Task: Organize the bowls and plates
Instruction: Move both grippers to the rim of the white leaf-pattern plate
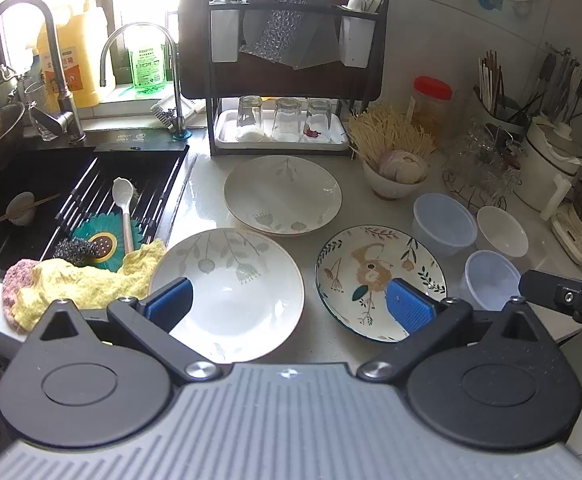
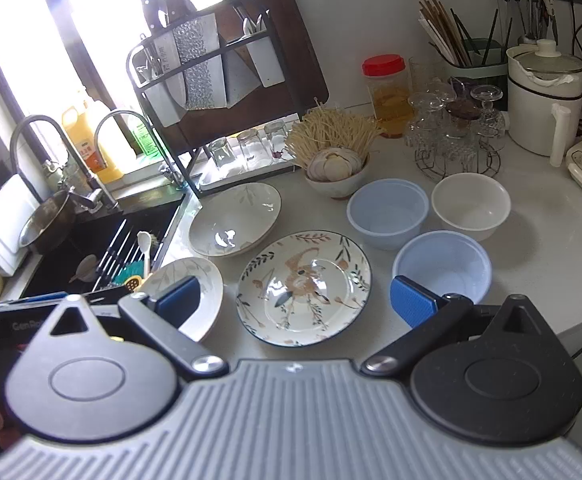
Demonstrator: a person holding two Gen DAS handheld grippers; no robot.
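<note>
Left claw (image 1: 291, 304) wide open, holding nothing, above the bench (image 1: 319, 344). White leaf-print ceramic plate (image 1: 227, 292) just ahead btwn its fingers, toward the left pad. Right claw (image 2: 295, 300) also wide open, empty; round floral plate w/ dark rim (image 2: 303, 288) btwn its fingers, pale blue plastic bowl (image 2: 443, 270) by right pad. Farther: second white plate (image 2: 235, 220), white bowl (image 2: 471, 204).

Both grippers hang above the near edge of the bench, pointing toward its far edge, and neither touches anything. The left gripper (image 1: 291, 304) has its jaws spread wide, the blue pads (image 1: 170, 300) far apart with nothing between them. The right gripper (image 2: 295, 300) is spread just as wide, its blue pads (image 2: 411, 300) also bare. Seen from the left wrist, a dark part of the right gripper shows at the right side.
</note>
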